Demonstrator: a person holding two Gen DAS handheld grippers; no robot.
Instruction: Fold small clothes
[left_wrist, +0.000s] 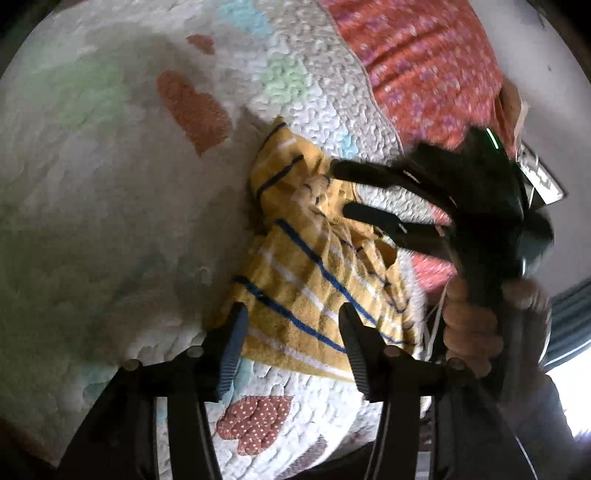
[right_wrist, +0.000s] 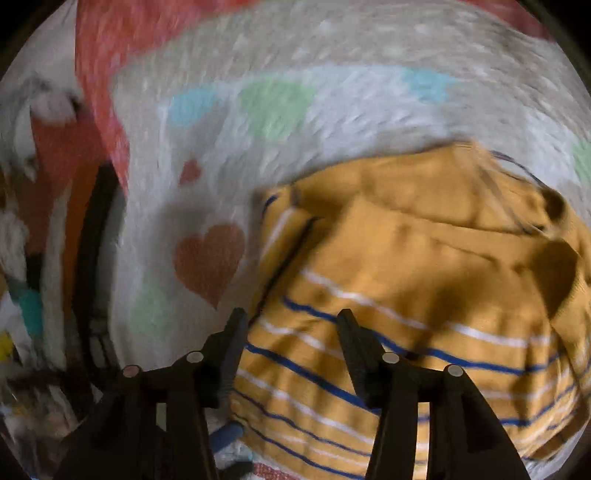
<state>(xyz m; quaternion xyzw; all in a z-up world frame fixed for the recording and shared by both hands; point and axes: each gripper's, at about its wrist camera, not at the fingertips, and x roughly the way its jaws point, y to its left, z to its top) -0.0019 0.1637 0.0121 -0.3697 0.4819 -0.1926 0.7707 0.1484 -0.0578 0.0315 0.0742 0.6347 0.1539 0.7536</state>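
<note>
Mustard striped shirt crumpled on quilt; both grippers, left and right, open above it. Probably gathering; next, pinch an edge.

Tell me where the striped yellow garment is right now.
The yellow garment lies bunched on the heart-print quilt, ahead of the open left gripper, the open right gripper over its far end.

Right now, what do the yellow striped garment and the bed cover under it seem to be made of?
The yellow striped garment looks like soft knitted cotton, matte: it creases limply and shows a fine looped surface. The bed cover seems a quilted cotton fabric, matte and puckered by dense stitching, with sewn-on heart patches. Neither fibre can be confirmed by sight.
</note>
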